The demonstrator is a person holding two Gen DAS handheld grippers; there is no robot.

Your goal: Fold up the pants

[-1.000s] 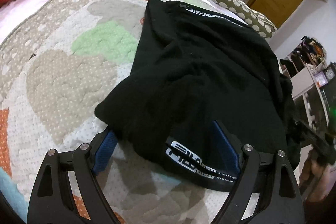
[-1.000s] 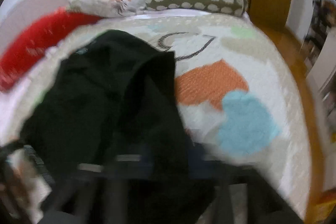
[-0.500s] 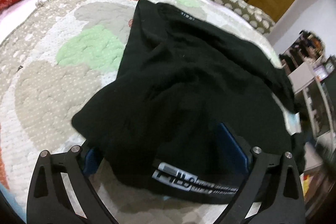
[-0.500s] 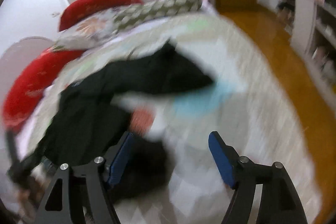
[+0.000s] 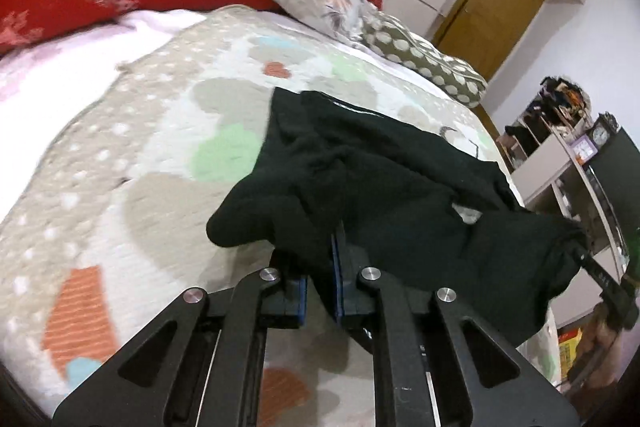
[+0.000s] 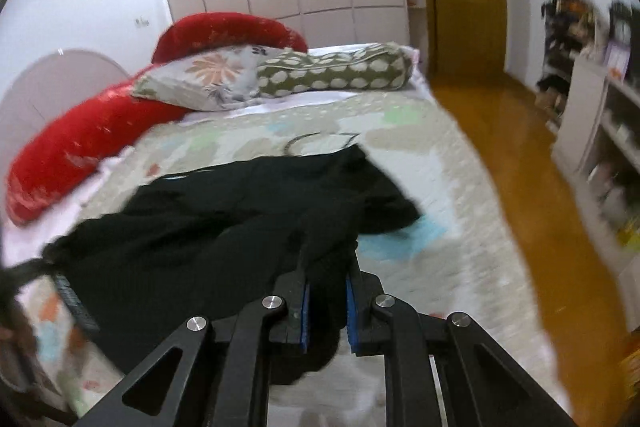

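L gripper [image 5: 322, 283] is clamping a fold of the black pants [image 5: 384, 179], fingers narrow on the cloth. R gripper [image 6: 327, 301] is pinching the pants [image 6: 224, 223] likewise. Pants are lying bunched on the quilt [image 5: 120, 155], stretching toward 12 o'clock; pillows [image 6: 332, 73] are sitting beyond

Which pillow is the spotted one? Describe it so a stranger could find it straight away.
Start at the bed with the patchwork heart quilt and look to its head end, by the white wardrobe. The spotted pillow lies there beside a floral pillow and a long red cushion. Only it is olive green with pale dots.
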